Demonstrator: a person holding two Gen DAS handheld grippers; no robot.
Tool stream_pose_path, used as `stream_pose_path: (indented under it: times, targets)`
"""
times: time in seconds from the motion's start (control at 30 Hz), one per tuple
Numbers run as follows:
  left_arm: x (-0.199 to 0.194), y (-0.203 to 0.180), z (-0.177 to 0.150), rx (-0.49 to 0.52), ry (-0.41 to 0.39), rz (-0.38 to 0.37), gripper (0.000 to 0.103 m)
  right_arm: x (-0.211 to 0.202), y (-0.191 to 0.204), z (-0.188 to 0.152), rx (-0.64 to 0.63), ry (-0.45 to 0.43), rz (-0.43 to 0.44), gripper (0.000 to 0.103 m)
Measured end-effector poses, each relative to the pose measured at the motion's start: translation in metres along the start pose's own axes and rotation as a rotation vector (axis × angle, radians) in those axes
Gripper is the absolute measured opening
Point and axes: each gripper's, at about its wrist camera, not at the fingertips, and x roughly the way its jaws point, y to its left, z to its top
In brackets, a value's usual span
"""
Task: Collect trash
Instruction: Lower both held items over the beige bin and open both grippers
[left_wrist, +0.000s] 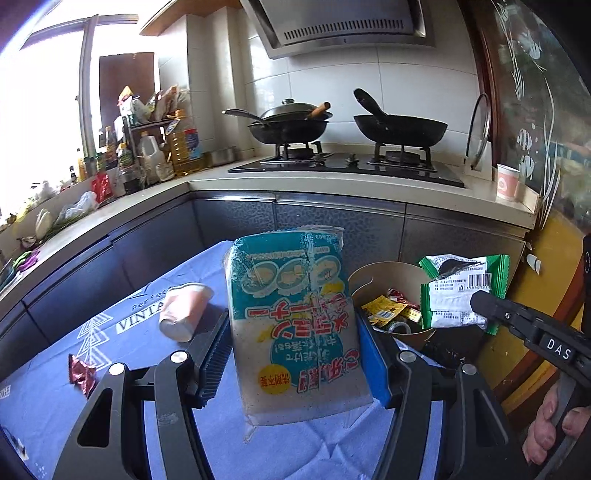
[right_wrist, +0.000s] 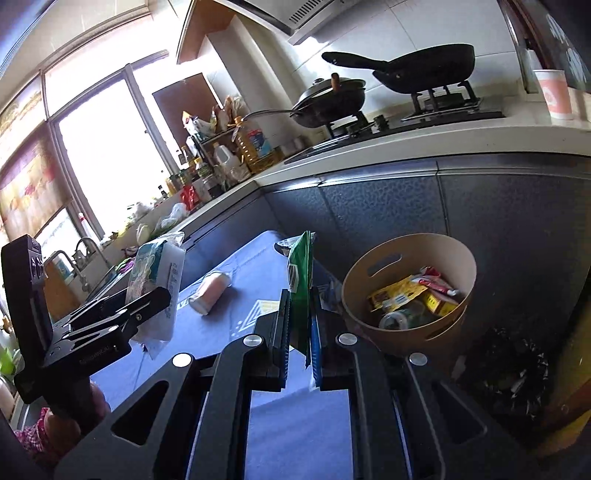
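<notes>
With several wrappers already in the tan bin (right_wrist: 454, 254), the left claw (left_wrist: 295, 354) gripped a teal packet (left_wrist: 295, 314) and the right claw (right_wrist: 299, 332) a green wrapper (right_wrist: 301, 280), both above the bench (left_wrist: 110, 369), where a pink cup (left_wrist: 183, 310) and red wrapper (left_wrist: 82, 373) remained.

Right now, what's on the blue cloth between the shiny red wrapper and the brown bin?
In the left wrist view, a tipped-over pink cup lies between the red wrapper and the bin. The left tool, holding the teal packet, also hangs across that stretch.
</notes>
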Motion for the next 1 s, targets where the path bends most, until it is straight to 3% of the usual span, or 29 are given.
stream_pose_path:
  times: [0.23, 0.53, 0.57, 0.63, 0.67, 0.8, 1.0]
  targets:
    - [0.062, -0.037, 0.026, 0.028, 0.066, -0.09, 0.064, 0.026, -0.05, 0.027, 0.003, -0.014, -0.083, 0.009]
    - [0.144, -0.086, 0.056, 0.04, 0.166, -0.26, 0.066, 0.07, -0.1, 0.037, 0.01, 0.045, -0.146, 0.012]
    - [0.155, -0.091, 0.056, 0.039, 0.187, -0.276, 0.071, 0.078, -0.103, 0.036, 0.006, 0.06, -0.149, 0.018]
    - [0.178, -0.1, 0.055, 0.039, 0.231, -0.307, 0.084, 0.094, -0.109, 0.034, -0.01, 0.089, -0.148, 0.047]
    - [0.187, -0.102, 0.054, 0.041, 0.242, -0.298, 0.088, 0.102, -0.111, 0.032, -0.02, 0.098, -0.16, 0.056]
    - [0.208, -0.1, 0.052, 0.019, 0.299, -0.243, 0.08, 0.107, -0.112, 0.031, -0.005, 0.091, -0.172, 0.055]
    - [0.169, -0.08, 0.054, -0.024, 0.224, -0.224, 0.08, 0.075, -0.1, 0.023, 0.064, 0.038, -0.134, 0.055]
